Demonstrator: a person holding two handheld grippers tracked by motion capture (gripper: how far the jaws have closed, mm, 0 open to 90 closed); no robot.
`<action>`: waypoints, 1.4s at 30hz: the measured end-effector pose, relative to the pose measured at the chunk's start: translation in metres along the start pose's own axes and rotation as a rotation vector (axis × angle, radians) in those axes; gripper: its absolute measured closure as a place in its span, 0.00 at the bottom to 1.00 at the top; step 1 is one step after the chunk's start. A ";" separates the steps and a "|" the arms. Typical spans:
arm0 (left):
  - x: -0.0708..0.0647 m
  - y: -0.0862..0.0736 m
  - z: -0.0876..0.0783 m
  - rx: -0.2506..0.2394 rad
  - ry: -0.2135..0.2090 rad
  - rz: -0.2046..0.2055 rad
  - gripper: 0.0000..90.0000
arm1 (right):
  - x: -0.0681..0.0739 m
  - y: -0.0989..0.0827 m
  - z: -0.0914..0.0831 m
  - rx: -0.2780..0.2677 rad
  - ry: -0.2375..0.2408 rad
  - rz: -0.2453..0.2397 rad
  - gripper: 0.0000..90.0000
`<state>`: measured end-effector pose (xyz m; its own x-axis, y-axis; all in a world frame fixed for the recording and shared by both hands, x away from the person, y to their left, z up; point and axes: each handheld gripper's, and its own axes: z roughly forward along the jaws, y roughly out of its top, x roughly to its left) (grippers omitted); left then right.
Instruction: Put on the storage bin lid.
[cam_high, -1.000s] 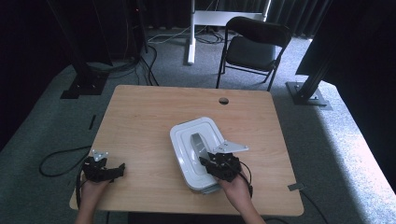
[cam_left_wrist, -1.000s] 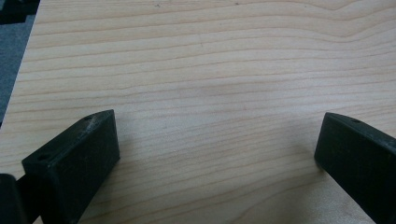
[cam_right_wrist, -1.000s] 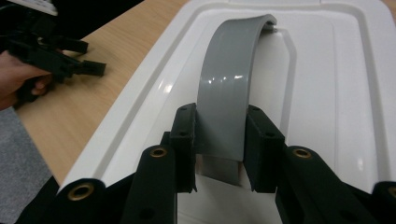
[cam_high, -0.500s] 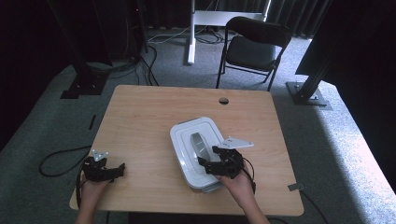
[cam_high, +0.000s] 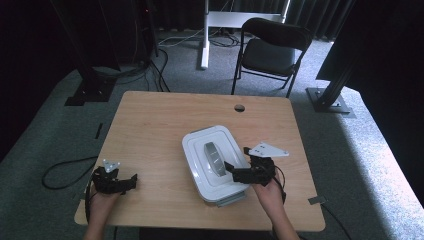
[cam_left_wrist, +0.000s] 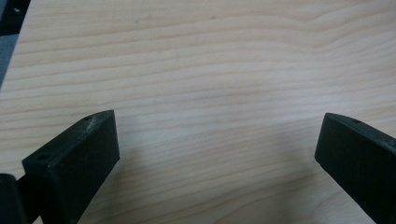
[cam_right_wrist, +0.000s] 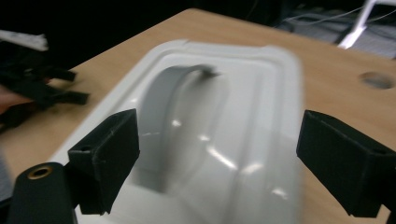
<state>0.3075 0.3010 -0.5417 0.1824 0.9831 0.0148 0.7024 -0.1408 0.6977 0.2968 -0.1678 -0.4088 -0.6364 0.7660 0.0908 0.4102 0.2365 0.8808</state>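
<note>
White rectangular plastic container lid w/ grey arched handle (cam_high: 214, 161) is laid flat at centre-right of light wooden table (cam_high: 160, 125). Right gripper (cam_high: 237, 170) is held at lid's near-right edge, jaws just opened wide, nothing clamped. Left gripper (cam_high: 131, 181) is rested near-left, jaws wide over bare wood, well apart from lid

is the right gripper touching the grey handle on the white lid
Apart. In the right gripper view the right gripper has just opened wide, and the grey handle on the white lid lies past its jaws, with a gap.
</note>
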 end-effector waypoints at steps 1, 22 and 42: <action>-0.001 0.000 0.000 0.003 0.003 0.003 0.00 | -0.006 0.001 -0.001 -0.002 -0.012 -0.003 0.14; -0.035 0.019 0.005 -0.033 -0.103 0.082 0.00 | -0.122 -0.059 0.036 0.069 -0.211 0.187 0.14; -0.089 0.049 0.009 -0.099 -0.195 0.147 0.00 | -0.102 -0.086 0.058 0.150 -0.054 0.148 0.14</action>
<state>0.3318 0.2059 -0.5153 0.4132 0.9106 -0.0102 0.5893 -0.2588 0.7654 0.3640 -0.2317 -0.5210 -0.5277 0.8291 0.1849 0.5914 0.2023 0.7806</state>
